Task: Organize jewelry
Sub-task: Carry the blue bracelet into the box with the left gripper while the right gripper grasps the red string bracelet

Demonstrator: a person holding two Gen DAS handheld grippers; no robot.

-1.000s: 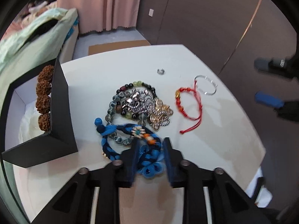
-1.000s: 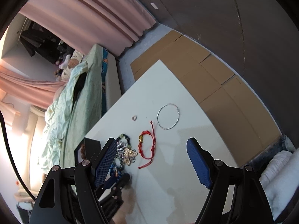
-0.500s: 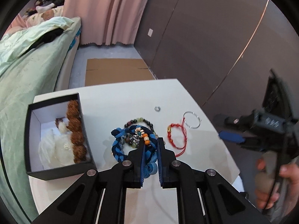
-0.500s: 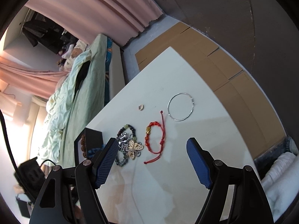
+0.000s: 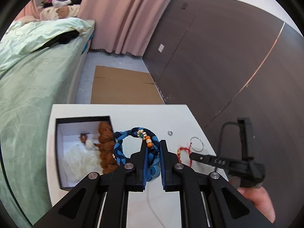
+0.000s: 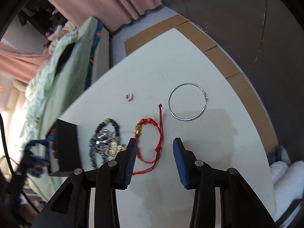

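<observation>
My left gripper [image 5: 153, 145] is shut on a blue braided bracelet [image 5: 123, 138] with coloured beads, held in the air above the white table [image 5: 121, 114] beside the black jewelry box [image 5: 58, 152]. The box holds brown rough beads [image 5: 106, 148] and white padding. My right gripper [image 6: 154, 142] hangs over a red cord bracelet [image 6: 150, 140]; its jaws are closing, the cord lies between them on the table, and the pads do not press on it. A heap of beaded and silver jewelry [image 6: 106, 142] lies to its left, with a silver bangle [image 6: 187, 100] and a small ring [image 6: 129, 97] farther back.
A bed with a green cover [image 5: 34, 72] runs along the table's left side. Cardboard sheets [image 5: 121, 85] lie on the floor beyond the table, below a dark wall and pink curtain [image 5: 125, 15]. A person's hand [image 5: 260, 205] holds the right gripper at the table's right edge.
The left gripper lifted the blue bracelet off the heap and carried it up toward the box. The right gripper came down over the red cord bracelet and its jaws narrowed.
</observation>
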